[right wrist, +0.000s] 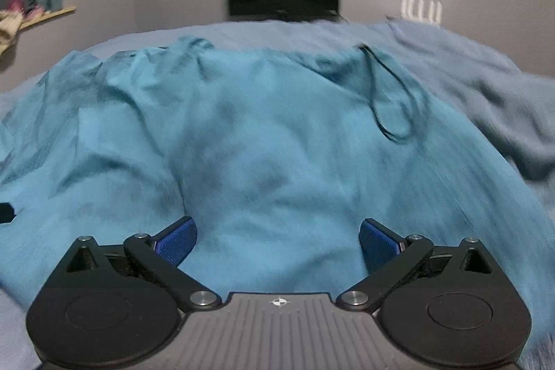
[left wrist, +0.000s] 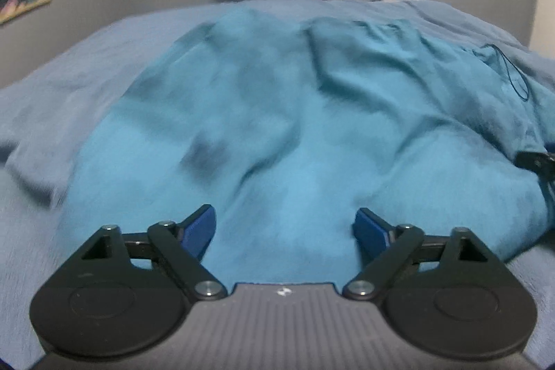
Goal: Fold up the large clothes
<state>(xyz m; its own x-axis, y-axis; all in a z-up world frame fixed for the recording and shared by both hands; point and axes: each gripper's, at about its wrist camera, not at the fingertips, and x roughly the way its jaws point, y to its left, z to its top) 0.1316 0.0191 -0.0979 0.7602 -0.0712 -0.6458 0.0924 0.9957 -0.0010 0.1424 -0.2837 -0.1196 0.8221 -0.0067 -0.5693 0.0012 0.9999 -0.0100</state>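
The rumpled teal cotton garment (left wrist: 295, 127) lies spread on the grey-blue bedspread (left wrist: 86, 65), no fold visible; all folding remains. Left gripper (left wrist: 284, 231) and right gripper (right wrist: 277, 238), above the garment's near edge, stand wide apart, holding nothing.

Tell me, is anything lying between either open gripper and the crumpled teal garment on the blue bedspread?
Nothing visible does. The left gripper and right gripper both stand open directly over the crumpled teal garment. Only a thin dark drawstring lies on the cloth farther away, toward its far right side.
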